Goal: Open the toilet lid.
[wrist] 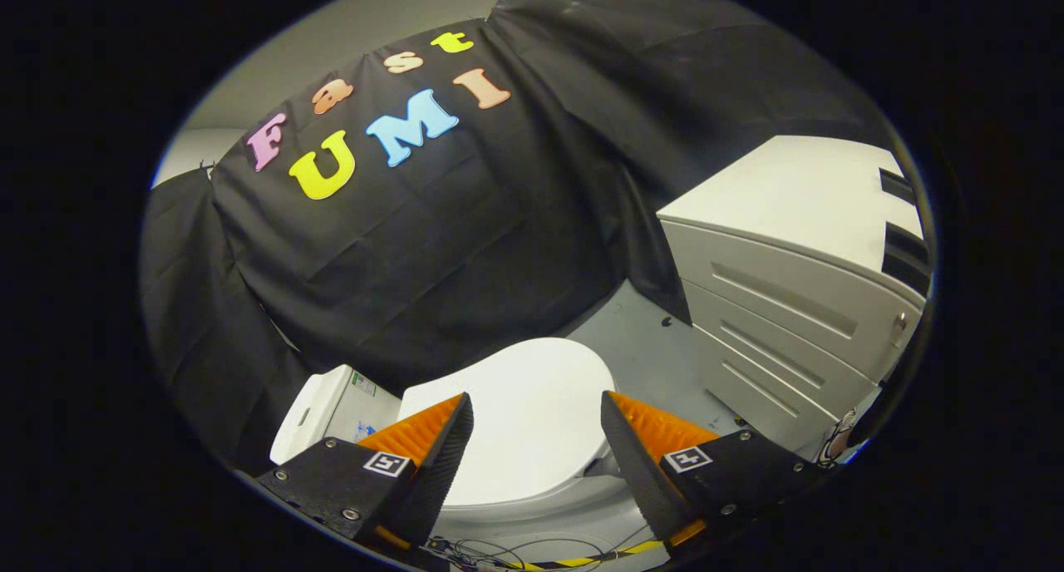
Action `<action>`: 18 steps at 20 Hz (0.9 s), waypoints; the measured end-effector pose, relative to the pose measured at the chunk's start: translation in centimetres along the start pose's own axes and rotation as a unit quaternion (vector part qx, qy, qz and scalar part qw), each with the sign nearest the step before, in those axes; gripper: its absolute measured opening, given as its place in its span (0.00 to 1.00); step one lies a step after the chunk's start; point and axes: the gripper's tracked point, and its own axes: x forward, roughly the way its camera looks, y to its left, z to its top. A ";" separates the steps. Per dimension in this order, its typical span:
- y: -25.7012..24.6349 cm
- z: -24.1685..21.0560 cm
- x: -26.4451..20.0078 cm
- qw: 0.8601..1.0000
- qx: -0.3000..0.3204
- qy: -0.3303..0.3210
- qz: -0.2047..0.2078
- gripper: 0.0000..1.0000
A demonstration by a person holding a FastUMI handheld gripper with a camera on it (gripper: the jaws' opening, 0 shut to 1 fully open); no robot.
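Note:
A white toilet stands below and ahead of me with its lid (532, 422) lying flat and closed over the bowl. Its white tank (328, 410) is beyond my left finger, against the black cloth wall. My gripper (536, 406) hovers above the lid, open, with a wide gap between its two fingers and nothing held. The lid shows through that gap; both fingers are apart from it. The bowl's lower rim (532, 518) shows just under the lid.
A white drawer cabinet (790, 306) with grooved fronts stands to the right of the toilet. Grey floor (640, 339) runs between the two. Thin cables and a yellow-black striped tape (582, 559) lie on the floor near the toilet base.

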 end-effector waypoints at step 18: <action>-7.8 -10.0 3.1 0.990 0.065 0.102 -0.077 0.94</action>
